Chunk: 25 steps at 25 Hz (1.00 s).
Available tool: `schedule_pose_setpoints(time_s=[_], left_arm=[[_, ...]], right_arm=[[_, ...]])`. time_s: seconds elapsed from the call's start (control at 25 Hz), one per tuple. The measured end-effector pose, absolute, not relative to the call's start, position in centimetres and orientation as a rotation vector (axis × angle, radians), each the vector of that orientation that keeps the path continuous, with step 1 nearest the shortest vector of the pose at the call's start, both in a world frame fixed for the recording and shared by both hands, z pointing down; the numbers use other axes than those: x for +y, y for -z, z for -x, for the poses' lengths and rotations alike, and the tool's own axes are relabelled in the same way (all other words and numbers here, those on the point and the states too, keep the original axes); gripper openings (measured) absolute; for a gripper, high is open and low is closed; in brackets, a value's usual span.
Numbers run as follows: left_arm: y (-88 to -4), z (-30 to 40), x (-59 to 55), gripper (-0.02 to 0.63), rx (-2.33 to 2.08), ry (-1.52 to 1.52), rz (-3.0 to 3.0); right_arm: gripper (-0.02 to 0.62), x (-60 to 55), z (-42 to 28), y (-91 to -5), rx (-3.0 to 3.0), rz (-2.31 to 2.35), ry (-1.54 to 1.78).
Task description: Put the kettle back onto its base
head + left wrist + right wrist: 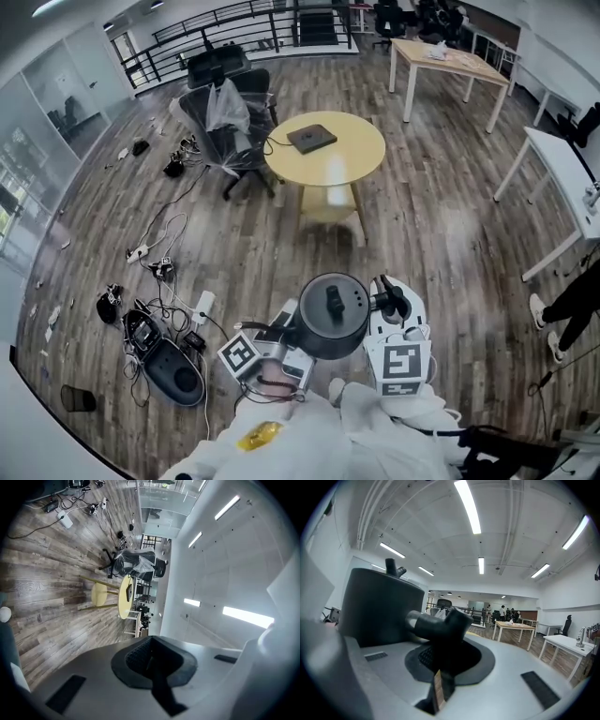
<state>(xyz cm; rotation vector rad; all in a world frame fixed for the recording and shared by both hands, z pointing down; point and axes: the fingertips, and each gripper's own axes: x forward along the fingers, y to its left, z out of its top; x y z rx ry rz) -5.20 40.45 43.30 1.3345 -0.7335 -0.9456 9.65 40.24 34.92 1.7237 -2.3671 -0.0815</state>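
Right gripper (442,631) is pinching the handle (433,623), holding the black kettle (332,315) aloft at the person's front. Left gripper (151,662) is closed, empty. Probable base: dark flat pad (311,138) on the round yellow table (361,164), straight ahead, well apart.

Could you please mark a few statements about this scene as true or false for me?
1. The right gripper is shut on the kettle by its handle. True.
2. The kettle stands on the round table. False: it is held up close to the person, well away from that table.
3. The left gripper is shut with nothing in it. True.
4. The office chair beside the table is bare. False: a clear plastic bag is draped over it.
5. A flat dark item lies on the round table. True.
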Motion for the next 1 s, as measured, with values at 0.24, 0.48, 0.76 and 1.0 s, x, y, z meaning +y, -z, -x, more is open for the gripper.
schedule_pose_setpoints(time_s=[0.24,0.48,0.76,1.0], left_arm=[[-43.8,4.4,36.6,-0.003,-0.743,0.919,-1.337],[-44.5,4.1,31.3,-0.003,-0.725,0.925,-1.322],[-44.4,5.7,22.9,-0.003,-0.712,0.925,-1.334],[-44.4,8.2,13.5,-0.003,-0.707,0.928,-1.328]], right_arm=[[0.041,36.5,-10.6,-35.6,-2.358,-1.734,0.053],[0.041,31.2,-10.8,-36.2,-2.342,-1.746,0.060],[0.041,23.1,-9.1,-35.9,-2.336,-1.748,0.078],[0.041,13.6,-6.4,-35.7,-2.333,-1.737,0.088]])
